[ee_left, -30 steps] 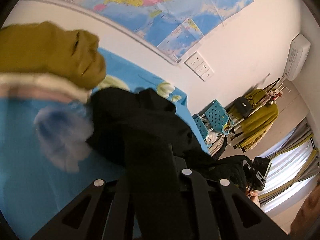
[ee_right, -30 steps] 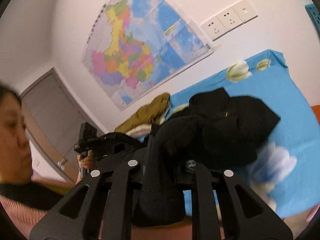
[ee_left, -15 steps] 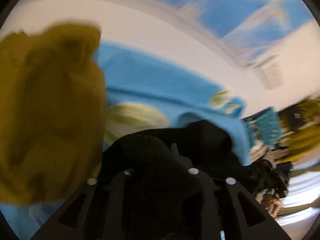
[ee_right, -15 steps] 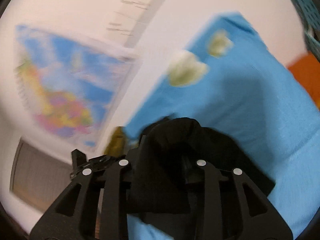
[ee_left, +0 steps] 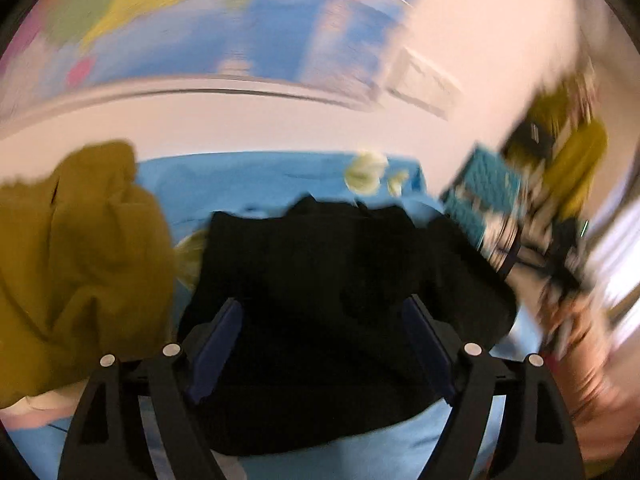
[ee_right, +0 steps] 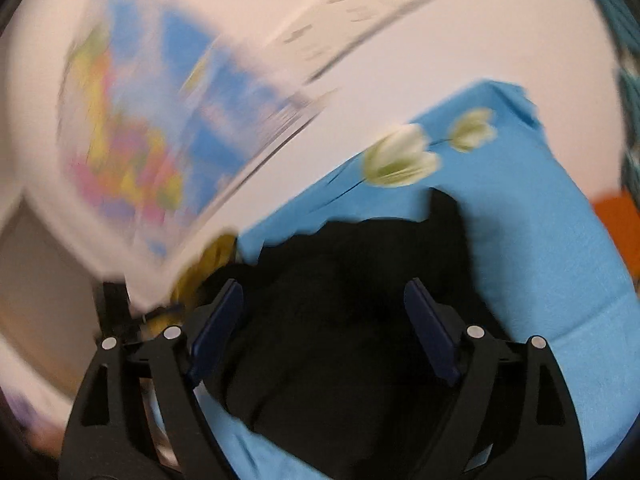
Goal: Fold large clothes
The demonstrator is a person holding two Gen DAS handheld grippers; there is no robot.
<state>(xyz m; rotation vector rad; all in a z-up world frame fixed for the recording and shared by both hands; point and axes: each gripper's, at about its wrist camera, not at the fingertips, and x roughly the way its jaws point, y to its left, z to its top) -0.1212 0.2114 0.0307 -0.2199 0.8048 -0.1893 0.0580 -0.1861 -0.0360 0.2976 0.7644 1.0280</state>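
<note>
A black garment (ee_left: 344,280) lies bunched on the blue flowered bedsheet (ee_left: 248,176). My left gripper (ee_left: 322,344) is open, its blue-padded fingers (ee_left: 218,344) spread wide just above the black cloth. In the right wrist view the same black garment (ee_right: 340,320) lies on the sheet (ee_right: 560,248), and my right gripper (ee_right: 320,336) is also open over it, holding nothing. Both views are motion-blurred.
A mustard-yellow garment (ee_left: 76,256) lies heaped at the left of the black one; it shows small in the right wrist view (ee_right: 204,264). A map (ee_left: 200,20) hangs on the wall behind the bed. Teal baskets (ee_left: 484,196) and hanging clothes stand at the right.
Both grippers held black cloth between shut fingers before; now both have opened and the garment has dropped onto the sheet. Both cameras have swung sharply.
</note>
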